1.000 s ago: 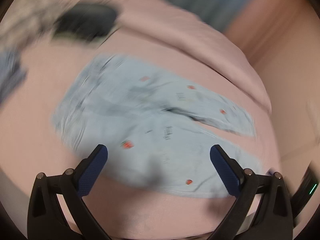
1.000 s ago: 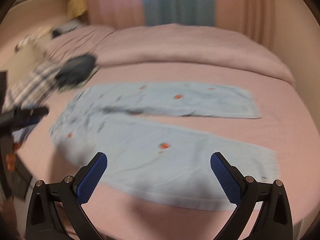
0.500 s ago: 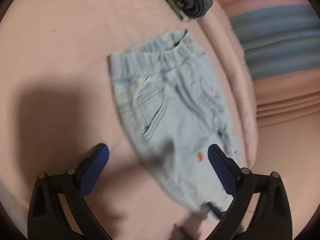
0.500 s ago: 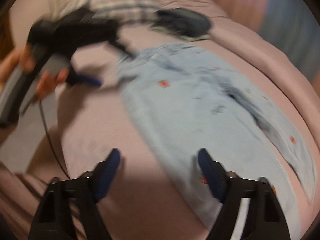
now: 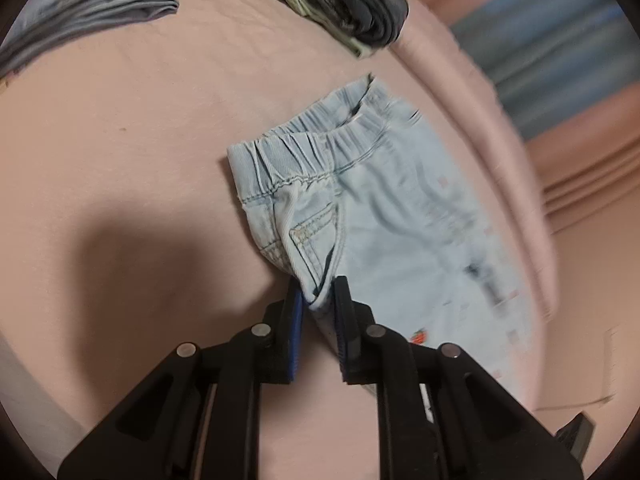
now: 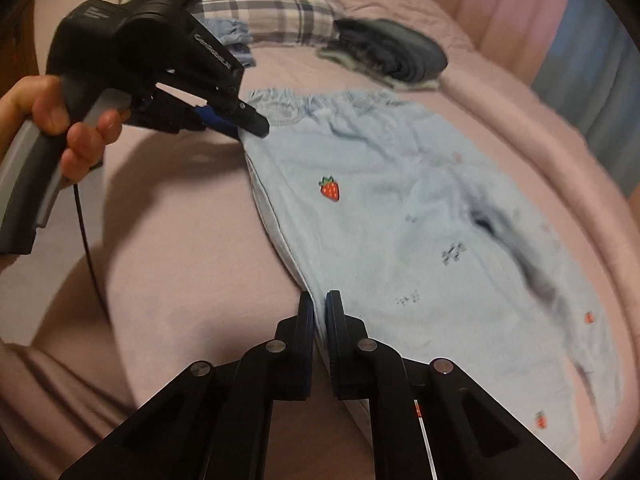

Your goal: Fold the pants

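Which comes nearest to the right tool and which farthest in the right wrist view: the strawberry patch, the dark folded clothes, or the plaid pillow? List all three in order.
Measured from the right tool:
1. Strawberry patch: on the pants, just ahead.
2. Dark folded clothes: beyond the waistband, to the right.
3. Plaid pillow: at the bed's far end, behind the clothes.

Bare pink bed (image 5: 120, 160) left of the pants (image 6: 380, 220): open passage there. Beyond the waistband (image 5: 320, 144), a dark folded stack (image 6: 396, 54) blocks the far side; grey folded clothes (image 5: 88, 4) at far left. A plaid pillow (image 6: 272, 8) and rolled duvet (image 6: 540, 128) hem in the far edge.
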Tool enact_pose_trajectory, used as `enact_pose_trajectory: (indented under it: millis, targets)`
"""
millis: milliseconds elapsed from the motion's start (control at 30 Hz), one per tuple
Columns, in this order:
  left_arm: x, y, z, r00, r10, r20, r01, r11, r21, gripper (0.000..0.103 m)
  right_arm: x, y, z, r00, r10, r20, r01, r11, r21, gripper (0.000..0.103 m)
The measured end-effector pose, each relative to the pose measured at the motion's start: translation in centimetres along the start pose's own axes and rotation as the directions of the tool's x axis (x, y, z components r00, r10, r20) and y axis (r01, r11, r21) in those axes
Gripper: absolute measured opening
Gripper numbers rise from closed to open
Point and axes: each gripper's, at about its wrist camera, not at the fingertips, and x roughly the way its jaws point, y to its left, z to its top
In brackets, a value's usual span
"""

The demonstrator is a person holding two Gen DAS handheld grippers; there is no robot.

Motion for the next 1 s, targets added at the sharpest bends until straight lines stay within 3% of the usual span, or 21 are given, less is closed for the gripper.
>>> enact_pose_trajectory:
  millis: [67, 100, 167, 267, 367, 433, 467, 500, 567, 667, 733, 767, 800, 900, 1000]
  targets:
    - [0.5, -0.4, 0.3, 0.996, 0.081, -0.032, -0.079, 0.995, 0.057, 0.033, 0.6, -0.8, 0.1, 1.0, 0.023, -0.003, -0.023, 0.999, 0.032, 0.008]
    - [0.2, -0.7, 0.6, 0.994, 0.104, -0.026, -0.101, 0.991, 0.082, 0.045, 0.3, -1.5, 0.1, 0.999, 0.053, -0.001, -0.053, 0.996, 0.07, 0.009]
    - [-1.3, -1.7, 1.0, 0.986, 0.166, 0.032, -0.169, 0.973, 0.155, 0.059, -1.2, -3.2, 0.2, 0.995, 0.097, 0.026, -0.1, 0.984, 0.147, 0.021]
    - [-2.7, -4.0, 1.6, 0.978, 0.16, 0.13, -0.191, 0.941, 0.279, 0.062, -3.1, -6.1, -0.6, 0.995, 0.074, 0.073, -0.09, 0.965, 0.246, 0.032]
    - [-0.1, -5.8, 1.7, 0.993, 0.09, 0.08, -0.114, 0.912, 0.395, 0.064, -2.7, -9.1, -2.0, 1.0, -0.016, 0.014, 0.011, 0.945, 0.326, 0.032]
    - [2.3, -6.4, 1.2, 0.986, 0.148, 0.076, -0.167, 0.868, 0.467, 0.065, -1.8, -10.5, -3.4, 0.996, -0.068, -0.06, 0.084, 0.936, 0.342, 0.032]
    - [4.4, -5.9, 1.0, 0.965, 0.247, 0.088, -0.256, 0.82, 0.511, 0.064, -1.1, -11.4, -4.9, 0.988, -0.103, -0.115, 0.136, 0.933, 0.333, 0.032]
    - [5.5, -5.2, 0.8, 0.957, 0.283, 0.068, -0.275, 0.803, 0.528, 0.064, -1.0, -12.0, -5.9, 0.985, -0.11, -0.129, 0.148, 0.931, 0.334, 0.034]
    - [4.8, -4.0, 0.9, 0.974, 0.213, 0.073, -0.218, 0.815, 0.538, 0.064, -2.3, -14.4, -8.6, 0.991, -0.1, -0.085, 0.126, 0.911, 0.394, 0.038]
    - [4.0, -3.6, 1.7, 0.979, 0.2, 0.042, -0.188, 0.805, 0.563, 0.062, -3.9, -18.5, -11.3, 0.975, -0.153, -0.163, 0.215, 0.841, 0.496, 0.038]
    - [3.9, -4.4, 3.1, 0.982, 0.188, 0.032, -0.173, 0.805, 0.568, 0.065, -4.4, -21.1, -11.8, 0.958, -0.174, -0.227, 0.273, 0.79, 0.548, 0.039]
    - [3.9, -5.1, 4.0, 0.984, 0.175, 0.043, -0.167, 0.799, 0.578, 0.069, -4.7, -22.5, -11.4, 0.96, -0.179, -0.215, 0.272, 0.777, 0.568, 0.04]
    - [4.1, -6.1, 5.2, 0.982, 0.173, 0.069, -0.18, 0.789, 0.588, 0.077, -4.9, -23.2, -10.9, 0.965, -0.178, -0.191, 0.257, 0.779, 0.573, 0.04]
    - [5.4, -8.7, 8.3, 0.974, 0.169, 0.152, -0.227, 0.745, 0.627, 0.081, -4.4, -25.2, -7.3, 0.989, -0.134, -0.067, 0.147, 0.803, 0.577, 0.04]
    - [8.0, -10.4, 12.8, 0.978, 0.145, 0.15, -0.208, 0.746, 0.632, 0.081, -2.2, -27.1, -3.0, 0.996, -0.087, 0.012, 0.067, 0.843, 0.534, 0.046]
